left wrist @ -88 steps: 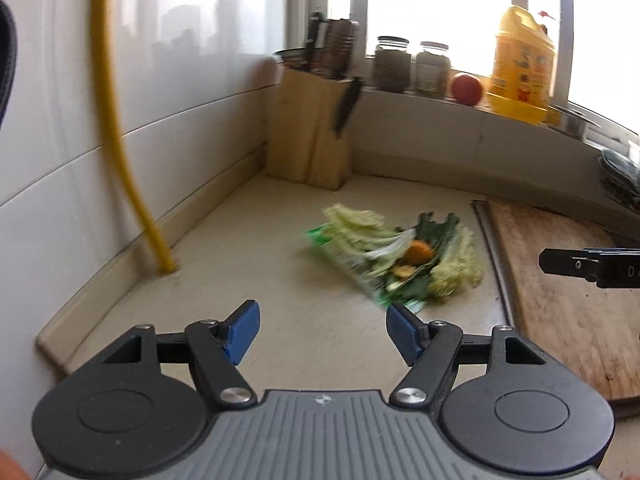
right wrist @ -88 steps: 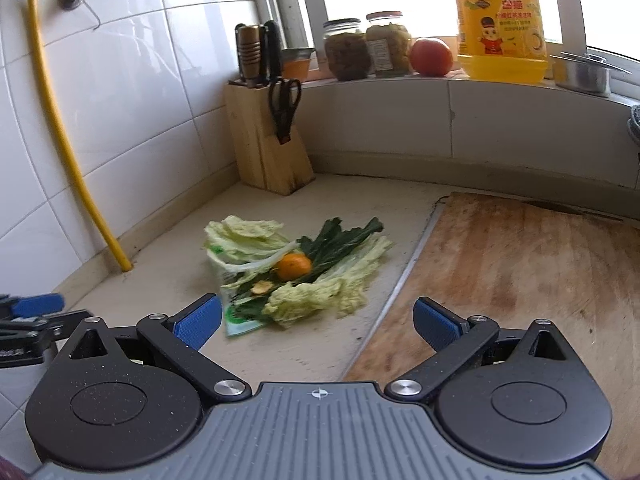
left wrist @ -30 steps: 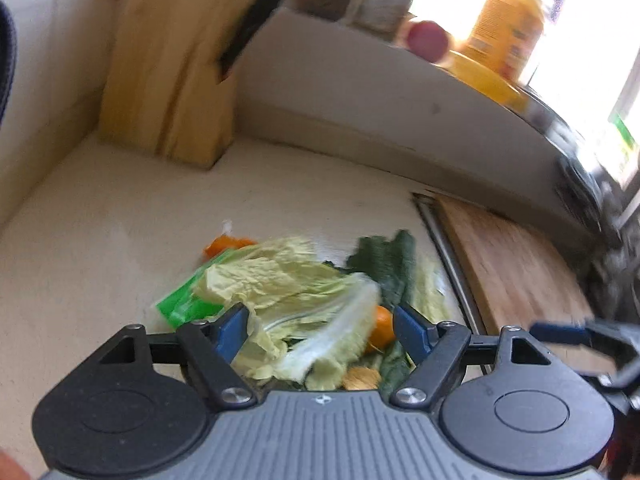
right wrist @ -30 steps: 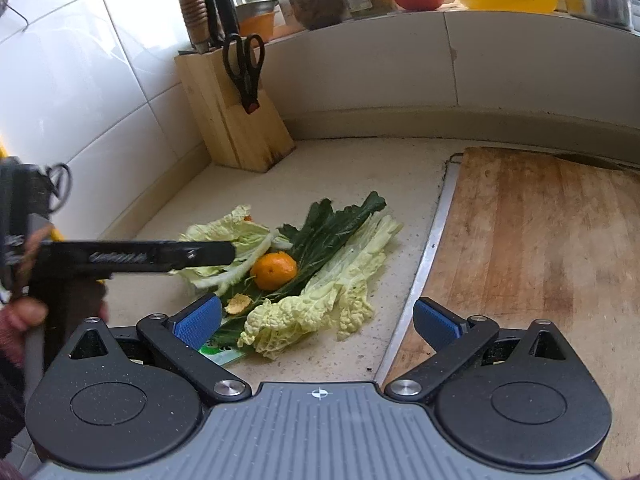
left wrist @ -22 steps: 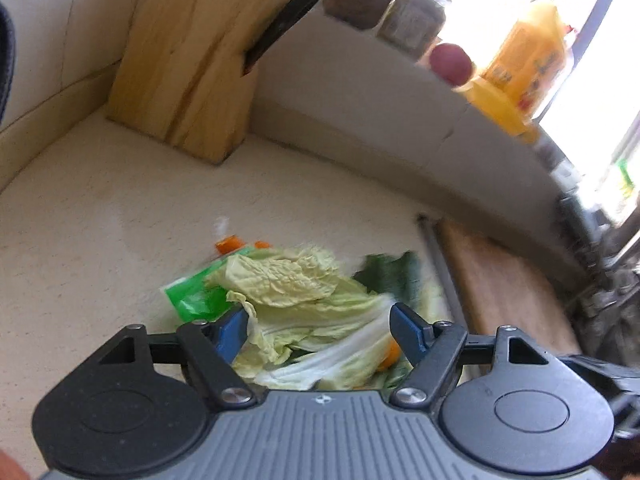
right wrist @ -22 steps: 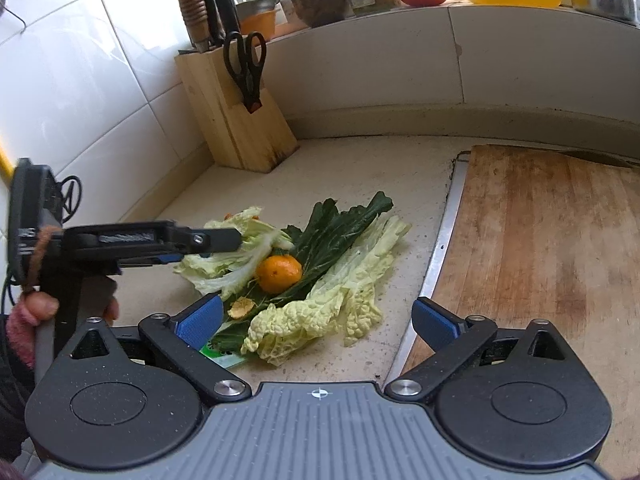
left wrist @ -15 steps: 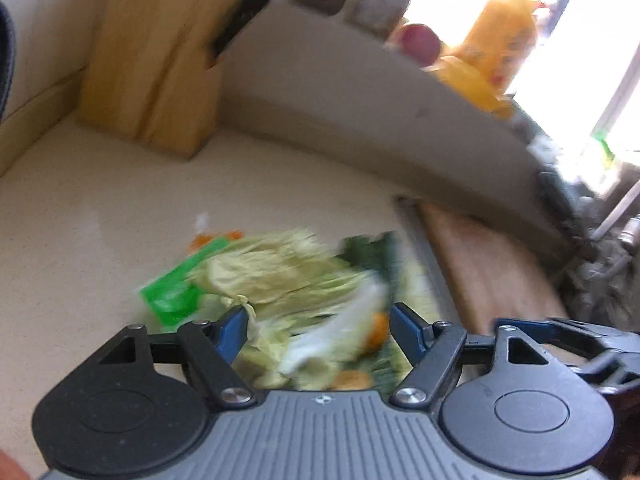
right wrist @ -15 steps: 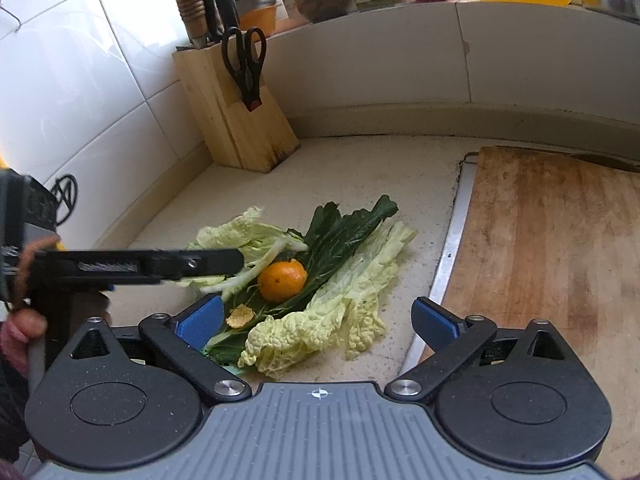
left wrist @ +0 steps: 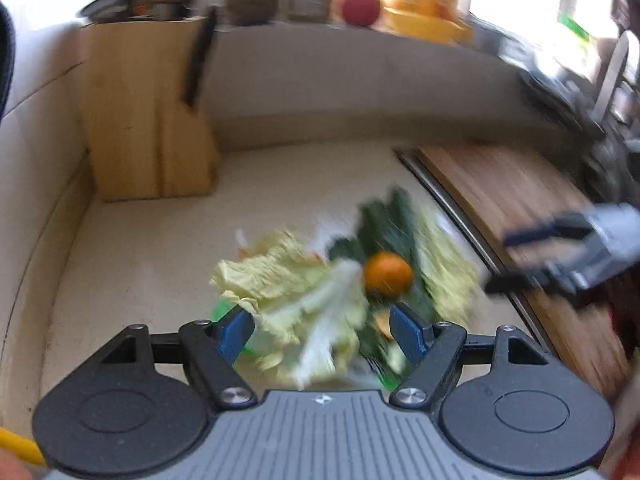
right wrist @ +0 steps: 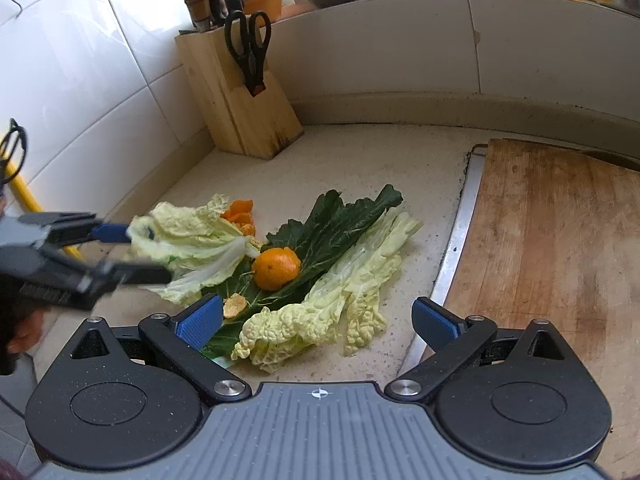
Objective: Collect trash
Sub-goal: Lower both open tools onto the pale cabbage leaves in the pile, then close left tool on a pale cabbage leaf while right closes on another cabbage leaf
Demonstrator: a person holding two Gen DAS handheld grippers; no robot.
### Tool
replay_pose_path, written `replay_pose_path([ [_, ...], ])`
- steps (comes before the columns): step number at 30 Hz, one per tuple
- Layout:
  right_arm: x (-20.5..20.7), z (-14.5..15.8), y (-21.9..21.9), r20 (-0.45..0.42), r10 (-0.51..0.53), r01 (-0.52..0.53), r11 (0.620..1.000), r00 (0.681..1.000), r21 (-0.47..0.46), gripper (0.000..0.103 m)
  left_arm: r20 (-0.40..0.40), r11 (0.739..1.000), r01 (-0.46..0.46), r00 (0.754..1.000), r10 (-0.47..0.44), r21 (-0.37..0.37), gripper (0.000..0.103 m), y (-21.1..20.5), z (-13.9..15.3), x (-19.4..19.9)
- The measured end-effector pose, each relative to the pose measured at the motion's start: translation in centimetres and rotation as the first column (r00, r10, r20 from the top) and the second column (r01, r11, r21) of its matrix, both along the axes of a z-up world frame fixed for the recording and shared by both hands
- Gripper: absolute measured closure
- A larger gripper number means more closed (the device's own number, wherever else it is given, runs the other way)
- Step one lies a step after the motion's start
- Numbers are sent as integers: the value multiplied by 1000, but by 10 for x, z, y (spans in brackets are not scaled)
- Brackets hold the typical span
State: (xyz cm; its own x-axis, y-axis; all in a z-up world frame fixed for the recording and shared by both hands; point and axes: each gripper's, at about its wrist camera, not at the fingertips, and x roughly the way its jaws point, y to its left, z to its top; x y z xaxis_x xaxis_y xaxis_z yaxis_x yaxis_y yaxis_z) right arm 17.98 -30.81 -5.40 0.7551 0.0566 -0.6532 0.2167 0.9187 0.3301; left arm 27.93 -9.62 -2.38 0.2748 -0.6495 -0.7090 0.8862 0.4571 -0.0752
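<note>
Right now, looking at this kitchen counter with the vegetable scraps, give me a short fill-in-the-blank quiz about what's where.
1. The round orange fruit rests on a dark ____ leaf.
2. The black-handled scissors hang on the wooden ____ block.
3. The wooden cutting board lies to the ____ of the scrap pile.
4. The left tool has its blue fingers around a pale ____ leaf.

Missing words: green; knife; right; cabbage

Speckled beige countertop (right wrist: 360,168): vegetable scraps (right wrist: 332,280) at centre, knife block (right wrist: 236,108) far left, wooden cutting board (right wrist: 560,240) right, beside scraps.
</note>
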Motion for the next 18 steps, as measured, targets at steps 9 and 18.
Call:
replay_pose_path([
  [9, -4, 2, 0, -2, 8, -8, 1000, 1000, 6, 1, -133, 995, -52, 989, 63, 83, 31, 41, -6, -32],
  [18, 0, -1, 3, -21, 49, -48, 998, 999, 31, 0, 209, 996, -3, 978, -16, 92, 22, -18, 4, -21],
])
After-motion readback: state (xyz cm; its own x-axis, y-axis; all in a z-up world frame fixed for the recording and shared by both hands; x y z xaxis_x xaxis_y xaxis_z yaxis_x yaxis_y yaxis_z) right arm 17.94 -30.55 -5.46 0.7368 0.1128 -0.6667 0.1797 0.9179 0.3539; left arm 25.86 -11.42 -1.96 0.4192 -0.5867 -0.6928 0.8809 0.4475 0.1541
